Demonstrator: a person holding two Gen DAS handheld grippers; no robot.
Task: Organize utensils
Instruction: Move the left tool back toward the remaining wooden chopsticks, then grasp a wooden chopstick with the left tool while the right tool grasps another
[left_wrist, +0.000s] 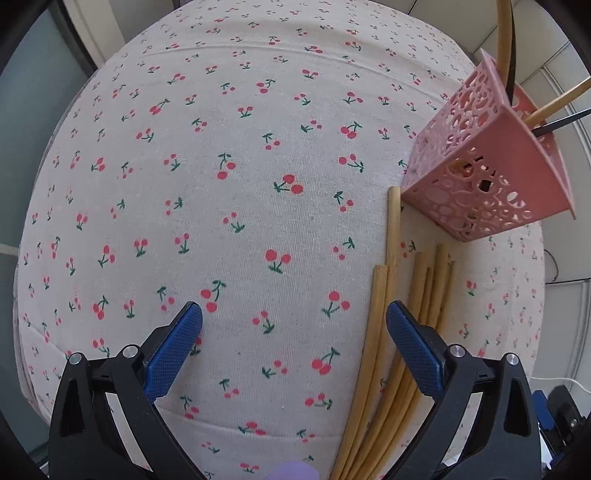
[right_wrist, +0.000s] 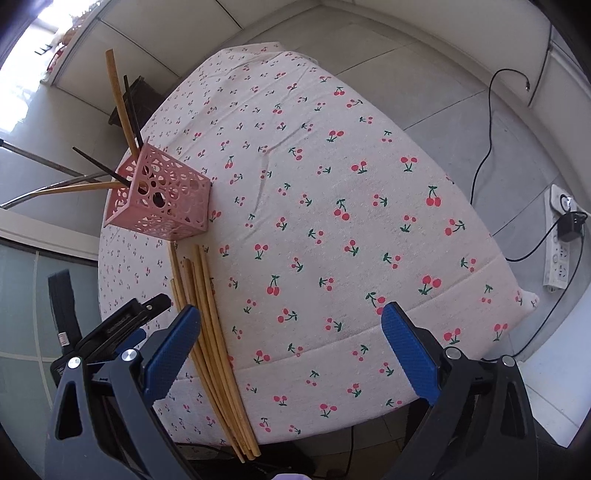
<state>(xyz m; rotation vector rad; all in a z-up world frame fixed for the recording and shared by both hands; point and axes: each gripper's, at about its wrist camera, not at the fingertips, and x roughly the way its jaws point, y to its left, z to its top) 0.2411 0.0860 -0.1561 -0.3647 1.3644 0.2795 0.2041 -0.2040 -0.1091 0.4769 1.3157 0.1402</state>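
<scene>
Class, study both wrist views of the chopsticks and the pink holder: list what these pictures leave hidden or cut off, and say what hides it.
- Left wrist view: near ends of the loose chopsticks run behind the left claw and off the bottom edge.
- Left wrist view: tips of the sticks standing in the pink holder are cut off by the top and right edges.
- Right wrist view: how many sticks lie in the pile; they overlap.
- Both views: the holder's inside bottom, screened by its walls.
</scene>
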